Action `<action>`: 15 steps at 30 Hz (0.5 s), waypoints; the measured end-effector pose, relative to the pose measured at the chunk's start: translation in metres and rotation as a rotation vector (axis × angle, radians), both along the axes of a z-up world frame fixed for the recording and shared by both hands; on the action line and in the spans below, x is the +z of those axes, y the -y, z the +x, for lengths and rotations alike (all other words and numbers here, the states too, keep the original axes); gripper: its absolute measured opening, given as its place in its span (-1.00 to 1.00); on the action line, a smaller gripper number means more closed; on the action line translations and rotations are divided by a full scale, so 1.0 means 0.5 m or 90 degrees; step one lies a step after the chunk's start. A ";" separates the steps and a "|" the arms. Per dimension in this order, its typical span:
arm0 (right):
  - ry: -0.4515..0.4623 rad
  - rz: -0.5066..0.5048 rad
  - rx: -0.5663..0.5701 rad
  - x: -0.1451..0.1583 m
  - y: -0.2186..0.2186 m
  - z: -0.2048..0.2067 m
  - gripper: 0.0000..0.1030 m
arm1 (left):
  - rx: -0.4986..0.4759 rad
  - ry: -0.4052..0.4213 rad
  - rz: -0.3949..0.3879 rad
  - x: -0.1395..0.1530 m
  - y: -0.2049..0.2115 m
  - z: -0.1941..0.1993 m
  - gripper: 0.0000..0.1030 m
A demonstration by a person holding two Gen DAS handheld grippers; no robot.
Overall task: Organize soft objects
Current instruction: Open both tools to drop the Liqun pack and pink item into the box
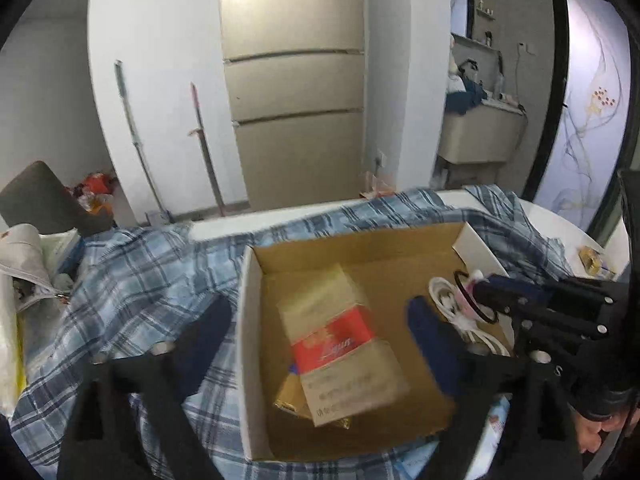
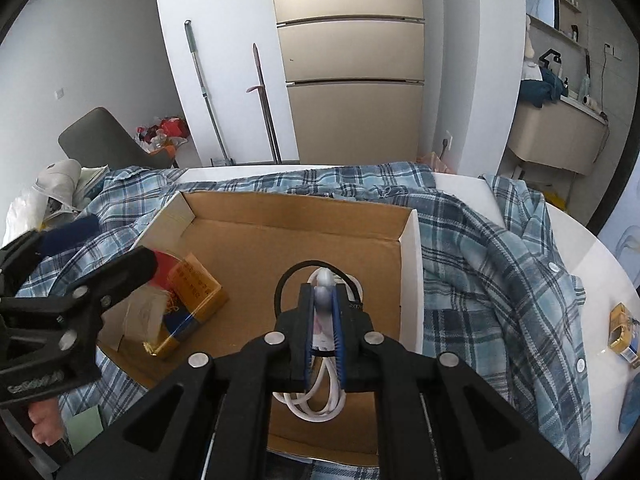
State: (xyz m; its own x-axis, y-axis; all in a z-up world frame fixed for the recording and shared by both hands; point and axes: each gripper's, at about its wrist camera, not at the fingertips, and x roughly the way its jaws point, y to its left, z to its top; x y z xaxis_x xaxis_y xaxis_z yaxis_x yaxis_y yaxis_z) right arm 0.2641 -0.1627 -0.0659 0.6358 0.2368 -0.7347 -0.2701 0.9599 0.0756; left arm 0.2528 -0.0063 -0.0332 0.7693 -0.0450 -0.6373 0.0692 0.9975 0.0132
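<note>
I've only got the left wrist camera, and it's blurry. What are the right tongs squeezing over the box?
Observer: The right tongs are shut on a small pinkish tube with a grey cap.
Operator: What lies beneath them?
Observer: A coiled white cable, running back under the tongs on the floor of the box.
Operator: Anything beyond my right edge?
Observer: A blue item on the table, past the plaid shirt, cut off by the frame.
</note>
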 end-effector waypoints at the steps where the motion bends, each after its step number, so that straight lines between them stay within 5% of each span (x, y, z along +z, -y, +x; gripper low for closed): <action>1: 0.003 -0.006 -0.007 0.000 0.000 0.000 -0.57 | 0.003 0.004 0.002 0.002 -0.002 -0.001 0.81; 4: 0.026 -0.010 -0.022 0.005 0.005 -0.003 0.08 | 0.007 0.008 -0.007 0.008 -0.009 -0.001 0.81; 15: 0.050 0.003 -0.029 0.026 0.014 -0.007 0.09 | 0.006 0.034 -0.014 0.026 -0.009 -0.014 0.81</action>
